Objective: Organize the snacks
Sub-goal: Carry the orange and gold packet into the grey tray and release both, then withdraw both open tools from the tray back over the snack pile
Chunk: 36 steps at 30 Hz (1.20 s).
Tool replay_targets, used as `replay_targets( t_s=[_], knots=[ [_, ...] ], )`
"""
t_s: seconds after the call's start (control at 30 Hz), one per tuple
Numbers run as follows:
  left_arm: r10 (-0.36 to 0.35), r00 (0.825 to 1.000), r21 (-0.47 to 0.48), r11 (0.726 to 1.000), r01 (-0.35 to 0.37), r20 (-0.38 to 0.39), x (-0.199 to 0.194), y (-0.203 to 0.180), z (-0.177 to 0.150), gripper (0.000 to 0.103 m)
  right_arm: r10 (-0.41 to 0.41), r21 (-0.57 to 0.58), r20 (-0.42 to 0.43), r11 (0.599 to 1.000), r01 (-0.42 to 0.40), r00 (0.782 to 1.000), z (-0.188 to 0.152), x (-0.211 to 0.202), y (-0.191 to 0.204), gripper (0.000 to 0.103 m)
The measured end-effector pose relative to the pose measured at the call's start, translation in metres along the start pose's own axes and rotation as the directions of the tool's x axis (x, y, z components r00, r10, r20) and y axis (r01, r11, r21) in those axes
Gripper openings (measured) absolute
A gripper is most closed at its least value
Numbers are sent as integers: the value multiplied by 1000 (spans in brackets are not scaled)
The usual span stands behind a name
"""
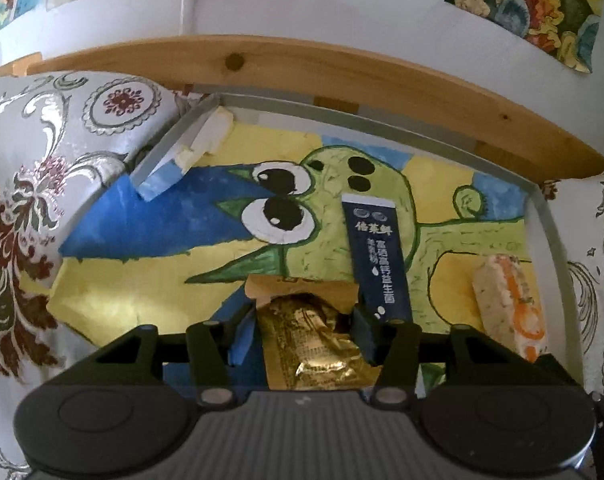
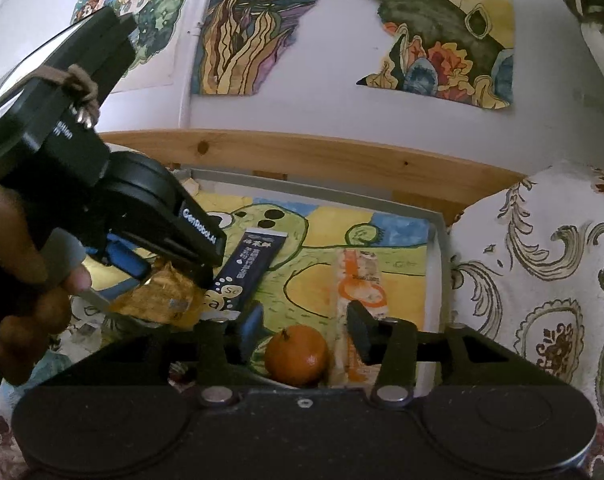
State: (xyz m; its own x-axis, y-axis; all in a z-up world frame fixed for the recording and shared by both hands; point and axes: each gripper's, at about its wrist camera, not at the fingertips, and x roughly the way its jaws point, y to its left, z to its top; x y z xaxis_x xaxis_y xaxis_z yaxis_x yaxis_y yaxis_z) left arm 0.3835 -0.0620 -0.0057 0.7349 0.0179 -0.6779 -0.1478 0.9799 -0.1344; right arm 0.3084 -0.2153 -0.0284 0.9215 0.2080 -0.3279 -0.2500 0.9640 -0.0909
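Left gripper [image 1: 302, 332] clamped on gold packet [image 1: 314, 344], right gripper [image 2: 302, 336] apart around orange [image 2: 295, 354], tray rim [image 2: 442, 264] beside

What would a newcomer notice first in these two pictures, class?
First, the painted green cartoon creature with big eyes filling the tray floor. Next, the crinkled gold foil snack packet between the fingers of the left hand-held gripper, beside a dark blue stick sachet. Last, the round orange tangerine in front of the open right hand-held gripper.
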Motion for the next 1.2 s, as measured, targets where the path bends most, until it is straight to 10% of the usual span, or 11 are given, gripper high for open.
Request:
replay_targets(
  t_s=[0.47, 1.2],
  knots=[
    [-40, 993, -84, 995, 49, 109, -48, 16, 1, 100, -54, 48, 51, 998, 51, 997, 26, -33, -7, 88],
    [-25, 962, -49, 998, 39, 270, -175, 70, -53, 103, -108, 161, 149, 983, 83, 983, 66, -159, 2, 102]
  ],
)
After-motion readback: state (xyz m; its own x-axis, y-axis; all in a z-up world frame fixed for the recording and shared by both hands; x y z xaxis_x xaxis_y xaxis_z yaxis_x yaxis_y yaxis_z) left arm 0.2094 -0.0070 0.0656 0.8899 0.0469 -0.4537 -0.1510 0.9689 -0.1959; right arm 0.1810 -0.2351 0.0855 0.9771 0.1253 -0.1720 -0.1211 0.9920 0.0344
